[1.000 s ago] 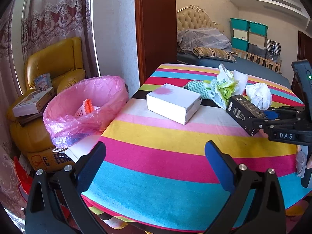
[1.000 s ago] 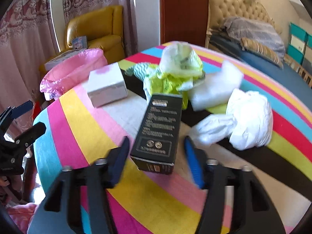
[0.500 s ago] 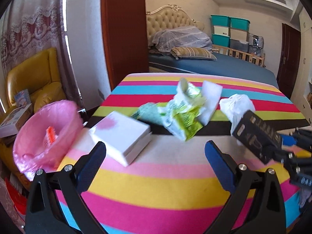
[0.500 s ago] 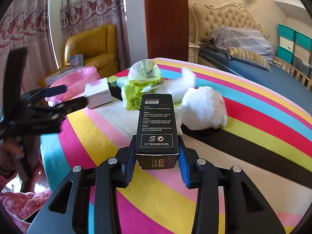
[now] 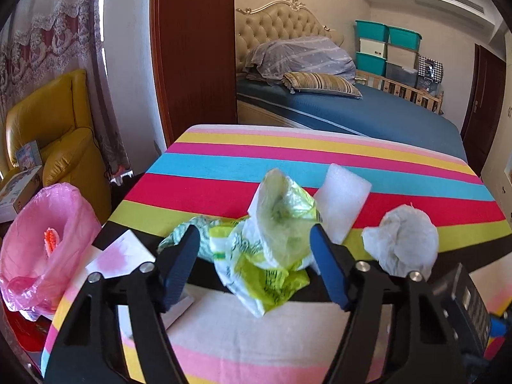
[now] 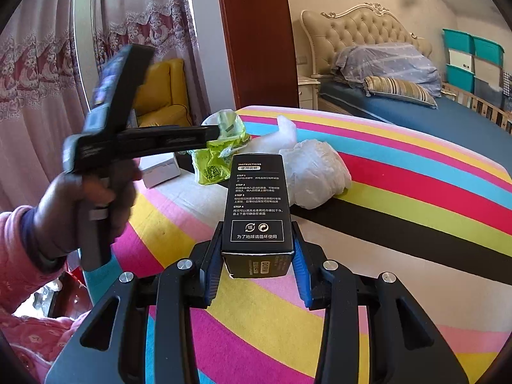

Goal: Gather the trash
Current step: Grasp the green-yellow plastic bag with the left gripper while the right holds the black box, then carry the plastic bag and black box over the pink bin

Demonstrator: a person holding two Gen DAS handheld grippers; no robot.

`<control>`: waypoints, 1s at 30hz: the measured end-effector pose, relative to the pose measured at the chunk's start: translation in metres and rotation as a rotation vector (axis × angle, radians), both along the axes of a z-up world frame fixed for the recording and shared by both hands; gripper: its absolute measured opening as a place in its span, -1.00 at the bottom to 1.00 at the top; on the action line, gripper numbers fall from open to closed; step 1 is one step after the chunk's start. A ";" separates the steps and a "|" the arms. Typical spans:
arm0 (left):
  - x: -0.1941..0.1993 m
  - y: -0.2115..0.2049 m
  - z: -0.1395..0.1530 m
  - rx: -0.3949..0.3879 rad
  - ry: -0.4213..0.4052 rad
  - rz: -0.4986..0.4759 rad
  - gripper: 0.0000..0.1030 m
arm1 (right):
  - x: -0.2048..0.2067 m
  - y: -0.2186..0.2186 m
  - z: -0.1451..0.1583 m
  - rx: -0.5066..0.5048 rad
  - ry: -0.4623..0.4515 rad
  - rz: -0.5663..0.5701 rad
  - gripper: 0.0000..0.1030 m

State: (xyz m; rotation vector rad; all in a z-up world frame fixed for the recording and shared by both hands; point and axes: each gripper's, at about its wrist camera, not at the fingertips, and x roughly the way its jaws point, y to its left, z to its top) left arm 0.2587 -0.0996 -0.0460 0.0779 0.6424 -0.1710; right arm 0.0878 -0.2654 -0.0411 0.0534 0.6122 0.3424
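Observation:
My right gripper (image 6: 257,265) is shut on a black carton (image 6: 257,204) and holds it above the striped table (image 6: 400,172); the carton's end shows at the right edge of the left wrist view (image 5: 464,307). My left gripper (image 5: 254,265) is open, its fingers on either side of a crumpled green-and-white plastic bag (image 5: 272,249), which also shows in the right wrist view (image 6: 220,153). A white crumpled wad (image 5: 403,243), a white foam piece (image 5: 344,201) and a white box (image 5: 128,256) lie on the table. A pink-lined trash bin (image 5: 41,249) stands left of the table.
A yellow armchair (image 5: 54,134) with boxes on it stands behind the bin. A wooden door frame (image 5: 195,51) and a bed (image 5: 368,112) lie beyond the table's far edge. Teal storage bins (image 5: 387,44) are stacked at the back wall.
My left gripper moved forward and right over the table to straddle the green bag. My right gripper closed on the black carton and lifted it.

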 end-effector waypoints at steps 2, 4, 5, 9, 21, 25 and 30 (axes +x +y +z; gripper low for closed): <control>0.009 -0.001 -0.002 -0.003 0.020 0.006 0.03 | -0.002 -0.002 0.000 0.010 -0.002 -0.003 -0.27; 0.017 -0.002 -0.007 -0.013 0.055 -0.011 -0.48 | -0.003 -0.003 0.000 0.018 -0.004 -0.005 -0.27; 0.017 -0.002 -0.008 -0.012 0.060 -0.005 -0.52 | -0.004 -0.003 0.000 0.018 -0.005 -0.004 -0.27; -0.006 -0.001 -0.001 -0.006 0.021 -0.032 -0.73 | -0.006 -0.001 0.000 0.013 -0.010 0.007 -0.27; -0.099 0.032 -0.001 0.010 -0.031 -0.085 -0.73 | -0.009 0.012 -0.001 -0.020 -0.004 0.030 -0.27; -0.122 0.044 -0.002 0.029 -0.042 -0.087 -0.73 | -0.008 0.021 -0.002 -0.032 0.000 0.048 -0.27; -0.142 0.061 -0.006 0.033 -0.048 -0.076 -0.73 | -0.010 0.037 -0.004 -0.049 0.009 0.082 -0.27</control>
